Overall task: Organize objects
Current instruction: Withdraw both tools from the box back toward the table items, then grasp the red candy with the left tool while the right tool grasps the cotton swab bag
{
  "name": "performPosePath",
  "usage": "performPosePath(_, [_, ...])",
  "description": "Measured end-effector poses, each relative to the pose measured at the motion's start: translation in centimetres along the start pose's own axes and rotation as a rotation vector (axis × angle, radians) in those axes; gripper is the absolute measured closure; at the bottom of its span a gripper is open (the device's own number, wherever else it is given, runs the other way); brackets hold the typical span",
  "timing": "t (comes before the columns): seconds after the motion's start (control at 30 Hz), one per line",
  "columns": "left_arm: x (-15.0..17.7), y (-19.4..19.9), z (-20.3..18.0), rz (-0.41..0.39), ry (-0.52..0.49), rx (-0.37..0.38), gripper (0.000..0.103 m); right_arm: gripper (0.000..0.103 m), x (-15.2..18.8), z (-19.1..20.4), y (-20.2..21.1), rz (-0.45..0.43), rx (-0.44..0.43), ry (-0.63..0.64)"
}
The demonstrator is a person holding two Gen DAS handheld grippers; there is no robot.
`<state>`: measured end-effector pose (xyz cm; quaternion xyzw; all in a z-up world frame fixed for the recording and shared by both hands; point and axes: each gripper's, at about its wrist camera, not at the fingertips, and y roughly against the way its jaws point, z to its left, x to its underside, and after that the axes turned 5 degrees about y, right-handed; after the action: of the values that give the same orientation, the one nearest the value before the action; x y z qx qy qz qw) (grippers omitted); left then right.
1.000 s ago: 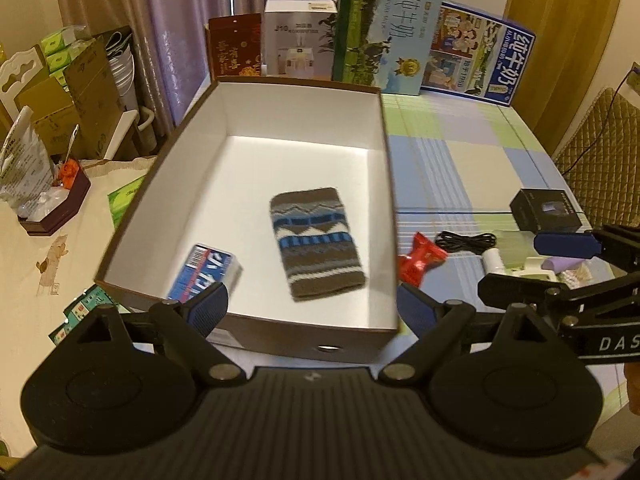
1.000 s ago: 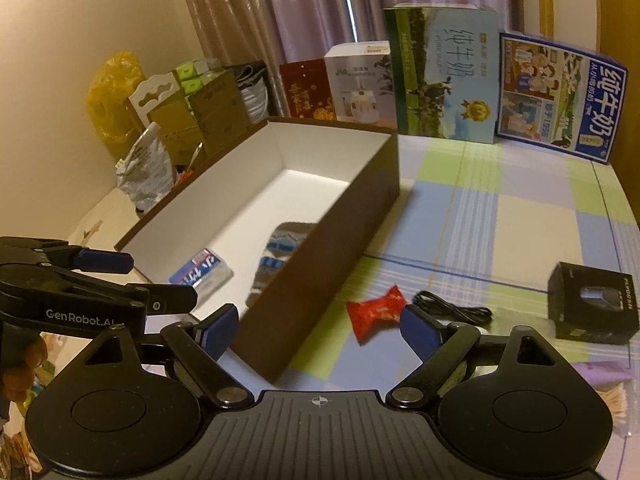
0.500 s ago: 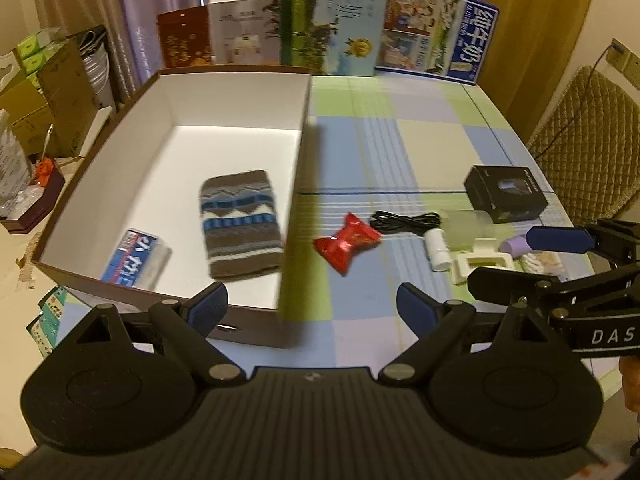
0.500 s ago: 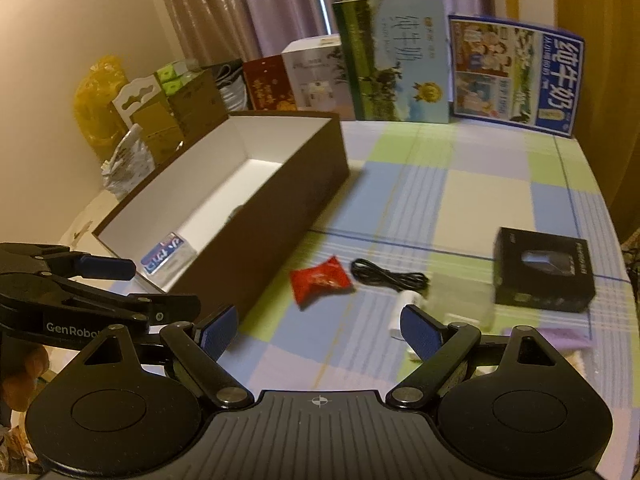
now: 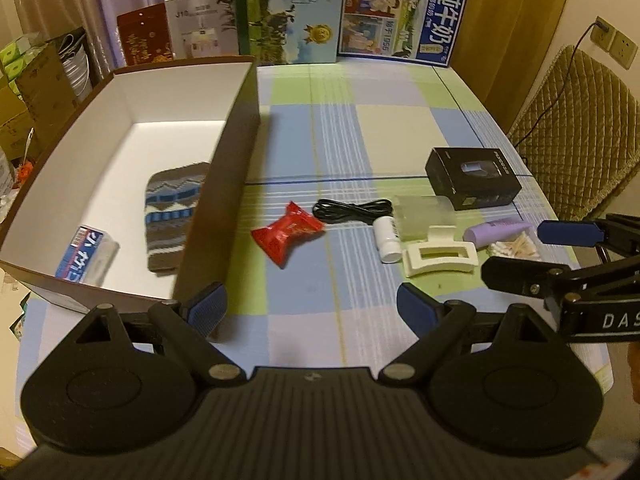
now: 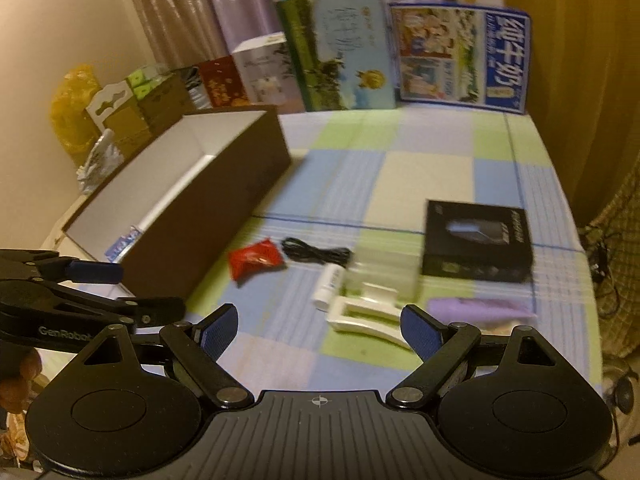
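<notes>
Two things in the box [image 5: 132, 96] already: sock [image 5: 172, 204], packet [image 5: 86, 254]. Candy [image 5: 286, 234], cable [image 5: 352, 210], clip [image 5: 438, 254] at three o'clock, still out. Left gripper [image 5: 310, 306] and right gripper [image 6: 320, 326]: wide open, holding nothing.

The table [image 5: 400, 128] carried 1 brown box [image 5: 224, 184] holding 2 items: 1 knitted pouch [image 5: 172, 216] and 1 blue packet [image 5: 86, 256]. Outside lay 1 red wrapper [image 5: 286, 234], 1 black cable [image 5: 352, 210], 1 white tube [image 5: 388, 240], 1 hair claw [image 5: 438, 254], 1 purple tube [image 5: 496, 232] and 1 black carton [image 5: 474, 178].
</notes>
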<state>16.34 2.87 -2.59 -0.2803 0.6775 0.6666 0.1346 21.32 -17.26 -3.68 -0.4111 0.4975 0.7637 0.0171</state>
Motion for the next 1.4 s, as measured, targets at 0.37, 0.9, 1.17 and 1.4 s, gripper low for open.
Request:
performPosePath(0.37, [0.7,-3.3,-2.9,0.025,-0.012,-0.010,0.013,0.017,2.5,-6.6,0.3,0.013,0.103,-0.085])
performPosePath(0.9, [-0.6,-8.4,-3.7,-0.002,-0.064,-0.015,0.014,0.017,4.2,-12.2,-4.8,0.038,0.166,-0.143])
performPosePath(1.17, [-1.7,-10.8,-3.4,0.011,-0.098,-0.018,0.014,0.017,4.5,-12.6,-7.5,0.079,0.213,-0.113])
performPosePath(1.4, [-2.2,-12.3,-3.1,0.029,-0.126,-0.024,0.014,0.031,5.0,-12.0,-8.4,0.087,0.248,-0.045])
